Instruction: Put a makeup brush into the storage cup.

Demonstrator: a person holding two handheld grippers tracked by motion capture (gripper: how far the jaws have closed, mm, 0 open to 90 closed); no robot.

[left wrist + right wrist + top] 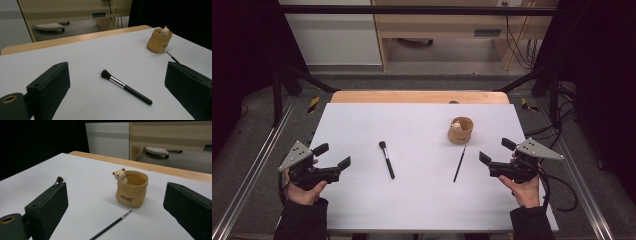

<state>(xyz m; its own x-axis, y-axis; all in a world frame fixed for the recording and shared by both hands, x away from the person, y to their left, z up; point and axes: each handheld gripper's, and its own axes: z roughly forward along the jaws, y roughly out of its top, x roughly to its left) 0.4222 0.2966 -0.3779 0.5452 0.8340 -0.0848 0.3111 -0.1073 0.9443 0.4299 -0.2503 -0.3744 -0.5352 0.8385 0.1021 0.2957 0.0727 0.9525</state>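
We hold both grippers with jaws spread wide and empty over a white sheet, at the lower corners of the high view.

Our left gripper [333, 155] sits at lower left, our right gripper [493, 151] at lower right, both pointing inward. Between them, near the centre, we see a makeup brush [386, 159] lying flat, bristles toward the top. Right of centre lies a thin fine-tipped brush [459, 163], just below a tan bag-shaped cup [461, 131] with a small bear figure [120, 175] at its rim.
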